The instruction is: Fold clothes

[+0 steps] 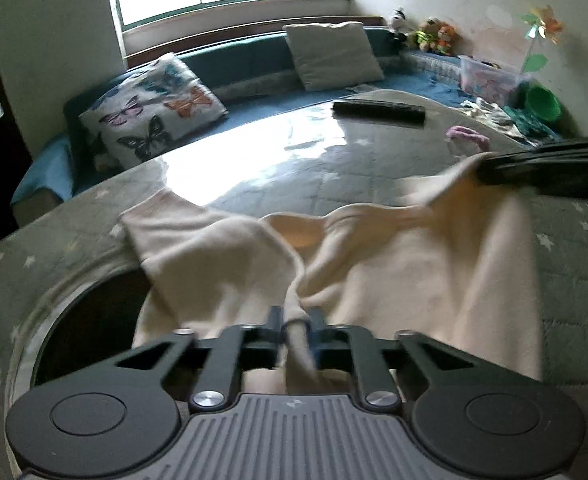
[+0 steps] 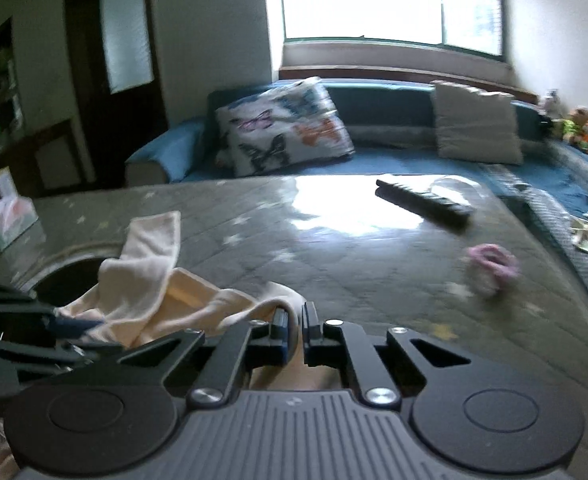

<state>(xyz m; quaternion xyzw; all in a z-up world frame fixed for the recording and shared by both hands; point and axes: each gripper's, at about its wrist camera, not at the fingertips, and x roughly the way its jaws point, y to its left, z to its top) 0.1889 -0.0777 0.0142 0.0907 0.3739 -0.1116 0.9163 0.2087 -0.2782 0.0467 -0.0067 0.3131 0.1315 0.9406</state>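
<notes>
Garment: cream knit garment (image 1: 393, 264), bunched and partly lifted at the near edge of the table, one sleeve (image 1: 162, 232) lying flat toward the left; same cloth in the right wrist view (image 2: 154, 280), sleeve end raised.
Left gripper (image 1: 295, 320): fingers nearly closed, pinching a narrow twist of the cream cloth between them.
Right gripper (image 2: 292, 320): fingers nearly closed, a fold of the same cloth clamped in the gap; seen from the left wrist view as a dark blurred shape (image 1: 541, 168) at the garment's right corner.
Table: quilted grey star-print cover (image 1: 254, 152) under a glossy sheet, bright window glare at centre.
Edges: rounded dark cut-out (image 1: 94, 312) in the cover just left of the garment, the sleeve touching its rim; near table edge directly below both grippers.
Open room: bare cover between the garment and the remote control (image 1: 377, 110) at the far side; pink scrunchie (image 2: 491, 262) well apart to the right.
Left view only: green bucket (image 1: 543, 102), clear plastic box (image 1: 489, 76) and paper pinwheel (image 1: 541, 24) at the far right.
Right view only: tissue box (image 2: 10, 216) on the table's left edge, dark door (image 2: 114, 60) beyond.
Both views: butterfly cushion (image 2: 282, 124), plain cushion (image 2: 475, 124) on the blue sofa (image 2: 393, 160).
</notes>
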